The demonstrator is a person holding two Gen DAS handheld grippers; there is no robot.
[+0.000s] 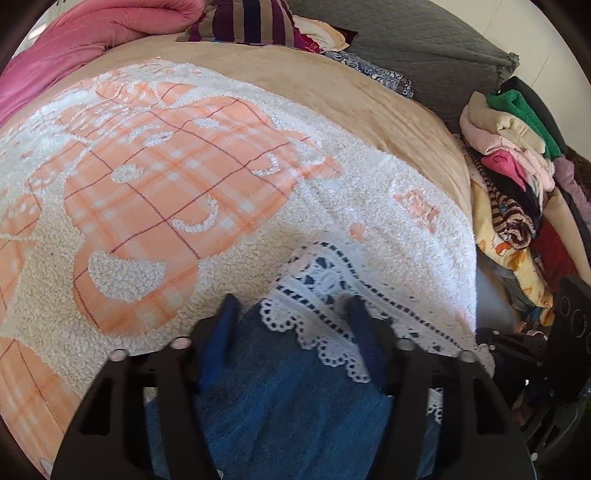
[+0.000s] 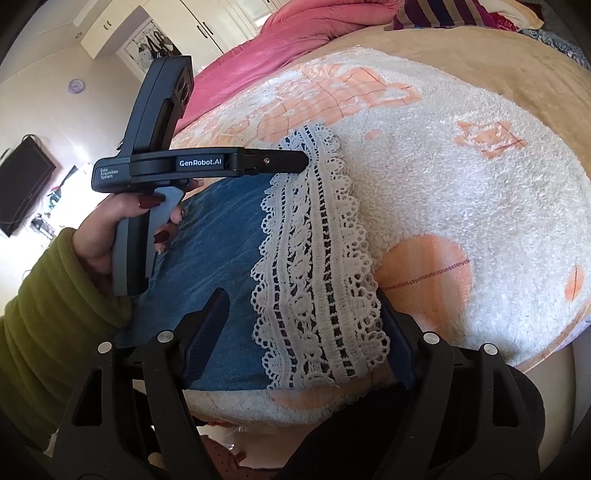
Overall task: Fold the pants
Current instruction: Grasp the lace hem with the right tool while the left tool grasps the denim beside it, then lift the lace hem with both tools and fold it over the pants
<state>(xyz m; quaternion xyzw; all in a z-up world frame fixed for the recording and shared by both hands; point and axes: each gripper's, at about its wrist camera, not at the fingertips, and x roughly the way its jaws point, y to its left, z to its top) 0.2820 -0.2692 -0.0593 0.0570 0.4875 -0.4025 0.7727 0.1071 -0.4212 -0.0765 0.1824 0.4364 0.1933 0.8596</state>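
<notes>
While the denim pants [image 2: 207, 258] lie at the near edge of the fleecy blanket [image 2: 461, 206], we see our left gripper [image 1: 291, 306] and right gripper [image 2: 303, 299] each part open, straddling the lace hem [image 2: 317, 280]; a firm grip we cannot tell.

Open blanket [image 1: 155, 192] lies ahead of the pants [image 2: 221, 236]; a clothes pile [image 1: 517, 177] blocks the bed's right edge; pillows [image 1: 243, 22] crowd the far end.

Olive ribbed sleeve [image 2: 48, 295], dark red nails; black gripper [image 2: 295, 162] marked GenRobot.AI.
</notes>
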